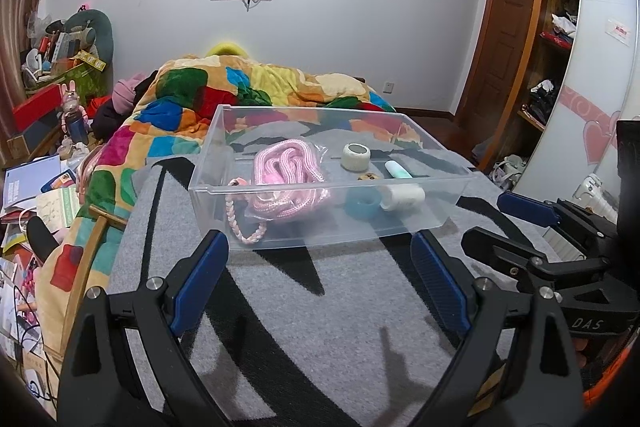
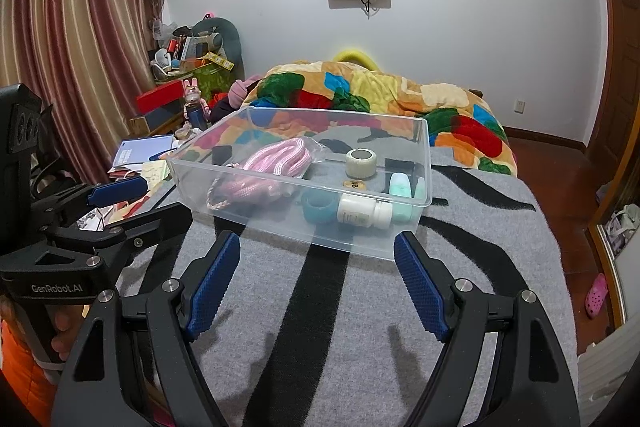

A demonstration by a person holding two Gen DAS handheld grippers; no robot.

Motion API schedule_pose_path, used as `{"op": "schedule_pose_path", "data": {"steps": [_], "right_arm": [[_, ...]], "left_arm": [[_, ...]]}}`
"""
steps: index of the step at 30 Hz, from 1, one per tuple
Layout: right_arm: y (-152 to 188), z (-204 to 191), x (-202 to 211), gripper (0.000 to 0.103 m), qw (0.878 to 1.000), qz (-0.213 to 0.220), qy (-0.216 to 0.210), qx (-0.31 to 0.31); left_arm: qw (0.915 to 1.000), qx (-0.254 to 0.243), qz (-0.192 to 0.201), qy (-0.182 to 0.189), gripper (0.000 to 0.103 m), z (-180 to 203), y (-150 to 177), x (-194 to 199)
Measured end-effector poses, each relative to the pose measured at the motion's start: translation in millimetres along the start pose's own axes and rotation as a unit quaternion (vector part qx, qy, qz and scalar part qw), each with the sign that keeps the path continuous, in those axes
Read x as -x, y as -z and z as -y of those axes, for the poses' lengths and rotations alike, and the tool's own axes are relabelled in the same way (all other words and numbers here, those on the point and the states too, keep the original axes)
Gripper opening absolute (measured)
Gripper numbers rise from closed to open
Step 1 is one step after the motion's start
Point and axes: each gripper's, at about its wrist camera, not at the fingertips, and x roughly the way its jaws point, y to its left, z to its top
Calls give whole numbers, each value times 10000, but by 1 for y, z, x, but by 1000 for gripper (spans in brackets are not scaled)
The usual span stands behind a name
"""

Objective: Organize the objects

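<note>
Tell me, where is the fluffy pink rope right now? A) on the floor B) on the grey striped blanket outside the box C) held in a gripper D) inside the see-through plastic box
D. The coiled pink rope lies inside the clear plastic box on the bed, next to the white tape roll, while both grippers are open and hold nothing.

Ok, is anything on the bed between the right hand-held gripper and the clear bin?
Nothing visible. Only bare grey striped blanket lies between the open right hand-held gripper and the bin. The rope, tape roll and bottle are already inside it.
</note>
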Motion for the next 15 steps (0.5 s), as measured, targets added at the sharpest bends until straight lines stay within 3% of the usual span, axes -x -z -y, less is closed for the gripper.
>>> {"op": "schedule_pose_path", "data": {"steps": [15], "right_arm": [[0,0,0,77,10000,-1,-2,-4]], "left_arm": [[10000,24,18,35,93,0,0,3]]}}
